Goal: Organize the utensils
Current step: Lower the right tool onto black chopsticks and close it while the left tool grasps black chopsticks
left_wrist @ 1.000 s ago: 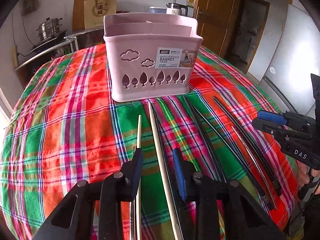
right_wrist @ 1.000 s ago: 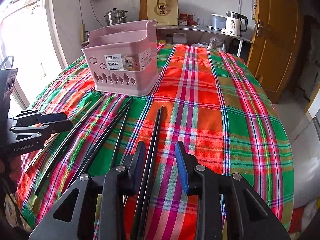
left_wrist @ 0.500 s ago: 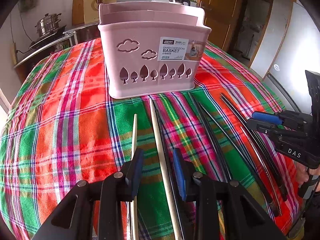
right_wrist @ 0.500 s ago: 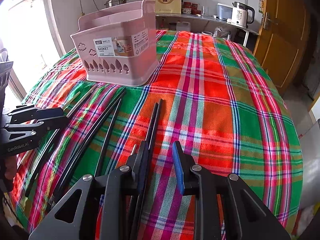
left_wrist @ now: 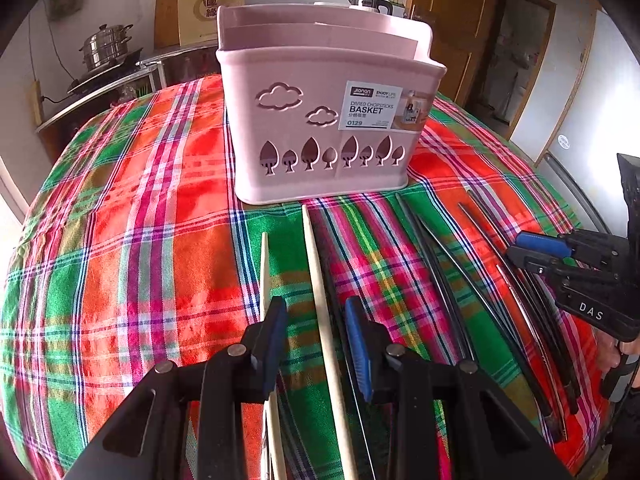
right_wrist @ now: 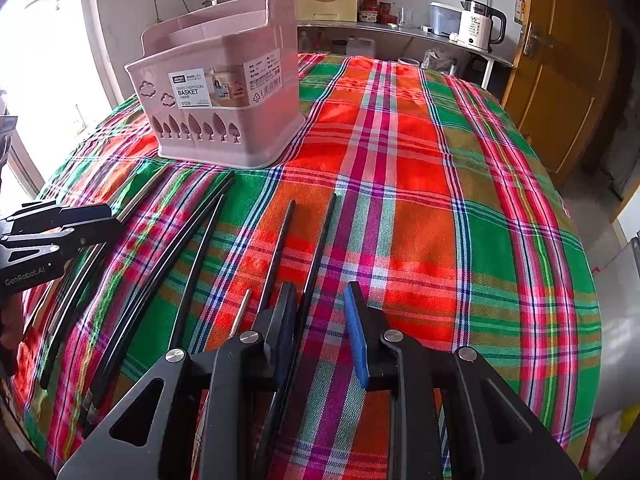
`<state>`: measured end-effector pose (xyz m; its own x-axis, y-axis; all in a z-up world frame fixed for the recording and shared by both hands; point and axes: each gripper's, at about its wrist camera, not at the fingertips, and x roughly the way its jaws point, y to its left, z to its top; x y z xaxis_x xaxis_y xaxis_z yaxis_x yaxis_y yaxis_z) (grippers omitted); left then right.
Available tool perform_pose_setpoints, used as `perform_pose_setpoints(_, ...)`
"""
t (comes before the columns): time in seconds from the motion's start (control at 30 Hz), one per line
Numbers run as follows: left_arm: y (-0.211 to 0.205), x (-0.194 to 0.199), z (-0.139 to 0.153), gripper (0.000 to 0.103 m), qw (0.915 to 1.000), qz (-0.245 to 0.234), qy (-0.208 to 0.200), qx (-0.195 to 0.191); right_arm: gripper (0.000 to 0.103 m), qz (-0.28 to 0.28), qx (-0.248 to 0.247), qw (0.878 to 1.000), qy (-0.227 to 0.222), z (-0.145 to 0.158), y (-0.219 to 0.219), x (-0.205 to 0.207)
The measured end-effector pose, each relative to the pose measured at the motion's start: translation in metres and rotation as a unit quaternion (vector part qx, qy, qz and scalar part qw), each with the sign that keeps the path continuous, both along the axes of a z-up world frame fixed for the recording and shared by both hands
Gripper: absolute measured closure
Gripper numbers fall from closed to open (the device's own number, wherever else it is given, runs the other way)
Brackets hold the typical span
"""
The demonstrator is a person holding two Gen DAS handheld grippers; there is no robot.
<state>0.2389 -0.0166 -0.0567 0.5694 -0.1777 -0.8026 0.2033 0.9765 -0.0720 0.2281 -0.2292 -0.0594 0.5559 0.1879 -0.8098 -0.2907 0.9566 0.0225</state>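
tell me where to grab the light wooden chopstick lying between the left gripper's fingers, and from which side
Grip the light wooden chopstick on its thicker near stretch, where the left gripper already straddles it. Come from above, fingers either side across its width: it lies flat on the tablecloth, pointing at the pink basket, with a black chopstick close alongside to avoid pinching.

Daylight floods in from the window (right_wrist: 44, 60) left of the pink basket (right_wrist: 224, 104), blown out to white. The tablecloth (right_wrist: 400, 184) is bright and sharp; its edges bow, corners go black, shadows seem faint.
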Motion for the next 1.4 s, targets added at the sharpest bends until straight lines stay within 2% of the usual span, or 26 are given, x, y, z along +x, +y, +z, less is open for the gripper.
perform_pose_setpoints(0.07, -0.004, -0.002, 0.006, 0.072, 0.9999, -0.002, -0.013, 0.006, 0.077, 0.000, 0.000, 1.000, -0.001, 0.000, 0.000, 0.001)
perform_pose_setpoints(0.1, -0.007, -0.004, 0.009, 0.072, 0.9998, -0.013, -0.015, -0.003, 0.077, 0.000, 0.000, 1.000, -0.001, 0.000, 0.000, 0.002)
perform_pose_setpoints(0.17, -0.015, -0.005, 0.012, 0.072, 0.9991, -0.036, -0.013, -0.016, 0.077, 0.000, 0.001, 1.000, -0.001, 0.000, -0.001, 0.003)
perform_pose_setpoints(0.23, -0.022, -0.003, 0.010, 0.072, 0.9990, -0.043, -0.009, -0.010, 0.077, 0.000, 0.003, 1.000, -0.001, 0.000, -0.001, 0.002)
perform_pose_setpoints(0.4, -0.020, 0.003, 0.001, 0.072, 0.9996, -0.028, 0.002, -0.006, 0.077, 0.001, 0.001, 1.000, -0.001, 0.000, -0.001, 0.002)
perform_pose_setpoints(0.7, -0.024, 0.009, 0.001, 0.072, 0.9992, -0.038, 0.010, -0.008, 0.077, 0.003, 0.005, 1.000, -0.003, 0.000, -0.002, 0.004)
perform_pose_setpoints(0.77, -0.025, 0.015, -0.005, 0.072, 0.9990, -0.037, 0.024, -0.005, 0.077, 0.003, 0.005, 1.000, -0.002, 0.000, -0.003, 0.005)
perform_pose_setpoints(0.93, -0.026, 0.016, -0.005, 0.072, 0.9993, -0.032, 0.020, 0.001, 0.078, 0.003, 0.005, 1.000, -0.002, 0.000, -0.002, 0.005)
perform_pose_setpoints(1.03, -0.028, 0.021, -0.005, 0.076, 0.9992, -0.031, 0.021, 0.014, 0.084, 0.001, 0.000, 1.000, 0.000, 0.000, -0.001, 0.008)
perform_pose_setpoints(1.13, -0.030, 0.027, -0.005, 0.082, 0.9988, -0.031, 0.025, 0.027, 0.086, -0.003, 0.005, 1.000, 0.008, 0.001, -0.002, 0.015)
perform_pose_setpoints(1.23, -0.032, 0.028, -0.005, 0.083, 0.9986, -0.032, 0.025, 0.034, 0.086, -0.002, -0.002, 1.000, 0.017, 0.001, 0.001, 0.020)
perform_pose_setpoints(1.3, -0.032, 0.031, -0.004, 0.084, 0.9985, -0.033, 0.028, 0.033, 0.086, 0.002, -0.007, 1.000, 0.026, 0.002, 0.005, 0.026)
perform_pose_setpoints(1.4, -0.028, 0.038, -0.004, 0.092, 0.9986, -0.029, 0.035, 0.027, 0.086, 0.005, -0.002, 0.999, 0.041, 0.003, 0.006, 0.038)
